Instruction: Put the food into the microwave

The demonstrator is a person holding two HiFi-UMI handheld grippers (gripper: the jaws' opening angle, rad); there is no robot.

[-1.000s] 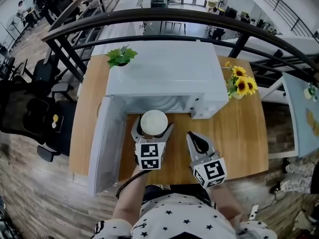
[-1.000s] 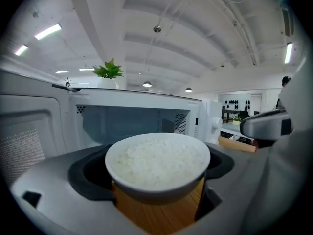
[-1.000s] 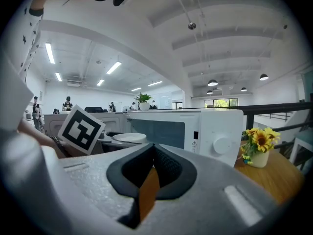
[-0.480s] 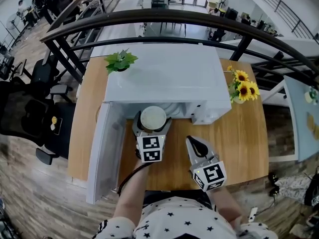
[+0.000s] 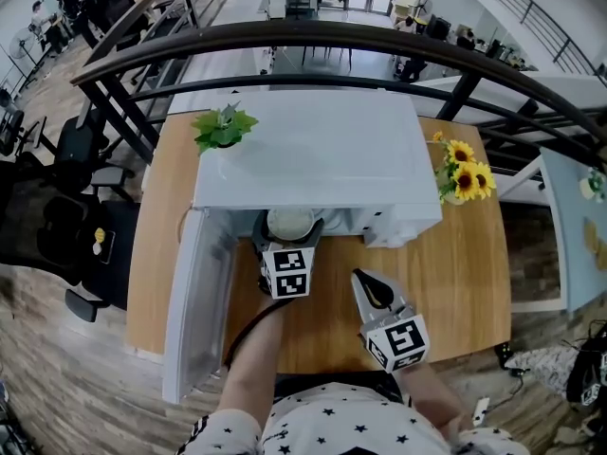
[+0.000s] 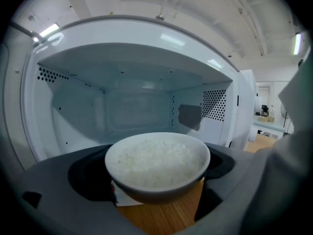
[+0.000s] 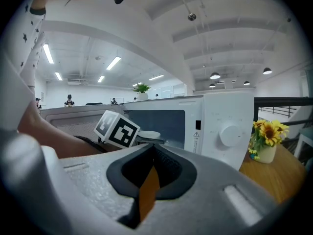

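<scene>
A white bowl of rice (image 6: 157, 164) sits between the jaws of my left gripper (image 5: 288, 237), which is shut on it. In the head view the bowl of rice (image 5: 289, 222) is at the mouth of the white microwave (image 5: 313, 159), partly under its top edge. The microwave cavity (image 6: 132, 106) fills the left gripper view, empty and close ahead. My right gripper (image 5: 369, 287) hovers over the wooden table to the right, shut with nothing in it; its tips (image 7: 146, 190) meet in the right gripper view.
The microwave door (image 5: 194, 301) hangs open to the left. A green plant (image 5: 223, 126) stands at the microwave's back left, and a vase of sunflowers (image 5: 460, 169) stands on the table (image 5: 465, 273) to the right. A black railing (image 5: 313, 36) runs behind.
My left gripper has carried the bowl forward from in front of the microwave to its opening. The right gripper has barely moved.
</scene>
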